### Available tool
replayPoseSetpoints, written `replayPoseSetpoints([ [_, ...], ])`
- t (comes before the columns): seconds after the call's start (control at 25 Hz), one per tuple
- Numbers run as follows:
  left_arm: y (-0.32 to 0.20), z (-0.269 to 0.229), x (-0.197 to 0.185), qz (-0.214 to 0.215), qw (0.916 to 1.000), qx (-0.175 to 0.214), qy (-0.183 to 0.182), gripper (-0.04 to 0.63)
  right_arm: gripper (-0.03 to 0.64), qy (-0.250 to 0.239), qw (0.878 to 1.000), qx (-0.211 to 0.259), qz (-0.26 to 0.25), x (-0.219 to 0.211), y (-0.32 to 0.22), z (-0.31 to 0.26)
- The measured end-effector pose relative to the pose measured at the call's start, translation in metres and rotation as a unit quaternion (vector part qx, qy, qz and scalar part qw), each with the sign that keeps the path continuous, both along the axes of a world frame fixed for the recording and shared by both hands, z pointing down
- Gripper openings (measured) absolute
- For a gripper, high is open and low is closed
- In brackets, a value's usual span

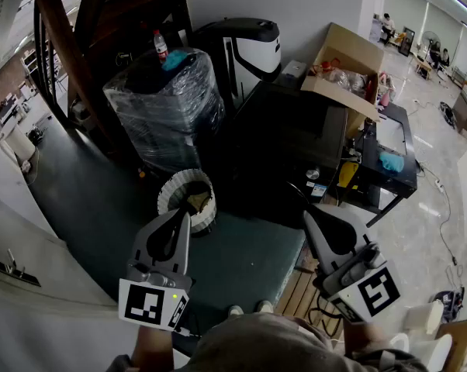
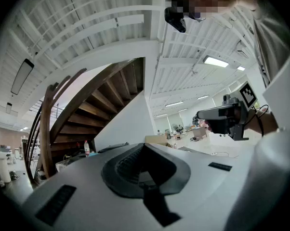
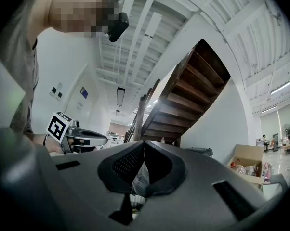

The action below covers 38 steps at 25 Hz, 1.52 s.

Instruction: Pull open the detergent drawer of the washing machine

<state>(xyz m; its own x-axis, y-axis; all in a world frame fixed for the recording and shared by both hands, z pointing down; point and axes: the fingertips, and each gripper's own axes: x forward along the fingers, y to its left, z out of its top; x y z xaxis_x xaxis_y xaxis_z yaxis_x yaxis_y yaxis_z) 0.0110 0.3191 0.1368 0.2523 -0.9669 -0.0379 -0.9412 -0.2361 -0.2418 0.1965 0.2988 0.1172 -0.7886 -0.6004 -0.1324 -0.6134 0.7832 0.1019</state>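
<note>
The person's grey-clad shoulder [image 1: 272,347] fills the bottom edge of the head view, with the toes of two pale shoes [image 1: 245,310] just beyond it; the left gripper [image 1: 184,215] and the right gripper [image 1: 309,212] are held out side by side, well apart, each with its marker cube nearest the body; in the left gripper view the jaws meet at their tips with nothing between them; in the right gripper view the jaws are likewise together and empty. Below the grippers lies a dark green floor mat [image 1: 249,254], with wooden slats [image 1: 299,289] at its right edge; at lower left stands a white panel [image 1: 39,301] with a small dark fitting [image 1: 12,270]; whether it belongs to the washing machine cannot be told, and the detergent drawer cannot be made out in any view. Past the left gripper's tip sits a white ribbed basket [image 1: 171,196]; behind it a film-wrapped bundle [image 1: 167,107] carries a bottle [image 1: 160,45]; to the right are a dark cabinet [image 1: 295,142] and an open cardboard box [image 1: 346,68]; a white-and-black appliance [image 1: 245,49] stands against the wall; a wooden staircase [image 1: 63,45] curves up at the far left.
</note>
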Motion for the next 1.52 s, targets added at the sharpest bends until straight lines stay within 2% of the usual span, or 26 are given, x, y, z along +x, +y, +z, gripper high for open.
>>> replayPoseSetpoints([
  [0.08, -0.002, 0.002, 0.003, 0.001, 1.0, -0.001, -0.001, 0.017, 0.031, 0.002, 1.0, 0.0, 0.0, 0.003, -0.002, 0.002],
  [0.24, -0.005, 0.002, 0.007, 0.002, 1.0, -0.002, -0.002, 0.017, 0.031, -0.025, 1.0, -0.005, -0.007, 0.004, -0.005, -0.005],
  [0.72, -0.021, 0.003, 0.024, -0.01, 0.9999, -0.003, -0.008, 0.017, 0.031, -0.012, 1.0, -0.011, -0.012, 0.025, -0.025, 0.01],
  [0.92, -0.026, 0.007, 0.033, -0.018, 0.9998, 0.0, -0.008, 0.017, 0.031, -0.047, 0.998, -0.012, -0.043, 0.029, -0.024, 0.005],
  [1.12, -0.032, 0.01, 0.035, -0.028, 0.9996, -0.003, -0.008, 0.017, 0.033, -0.061, 0.997, -0.014, -0.039, 0.036, -0.03, 0.008],
  [1.16, -0.033, 0.011, 0.035, -0.03, 0.9995, -0.003, -0.009, 0.017, 0.067, -0.059, 0.998, -0.011, -0.036, 0.036, -0.032, 0.008],
  [1.2, -0.035, 0.011, 0.035, -0.03, 0.9995, -0.002, -0.011, 0.017, 0.176, -0.053, 0.998, -0.008, -0.031, 0.037, -0.034, 0.009],
  [1.24, -0.036, 0.012, 0.035, -0.03, 0.9995, -0.001, -0.012, 0.017, 0.256, -0.043, 0.999, -0.005, -0.024, 0.037, -0.038, 0.013],
  [1.36, -0.041, 0.016, 0.035, -0.029, 0.9995, -0.002, -0.015, 0.017, 0.299, -0.029, 0.999, 0.002, -0.013, 0.039, -0.047, 0.023],
  [1.52, -0.053, 0.023, 0.026, -0.027, 0.9995, -0.003, -0.015, 0.017, 0.304, -0.032, 0.999, 0.004, -0.016, 0.028, -0.057, 0.028],
])
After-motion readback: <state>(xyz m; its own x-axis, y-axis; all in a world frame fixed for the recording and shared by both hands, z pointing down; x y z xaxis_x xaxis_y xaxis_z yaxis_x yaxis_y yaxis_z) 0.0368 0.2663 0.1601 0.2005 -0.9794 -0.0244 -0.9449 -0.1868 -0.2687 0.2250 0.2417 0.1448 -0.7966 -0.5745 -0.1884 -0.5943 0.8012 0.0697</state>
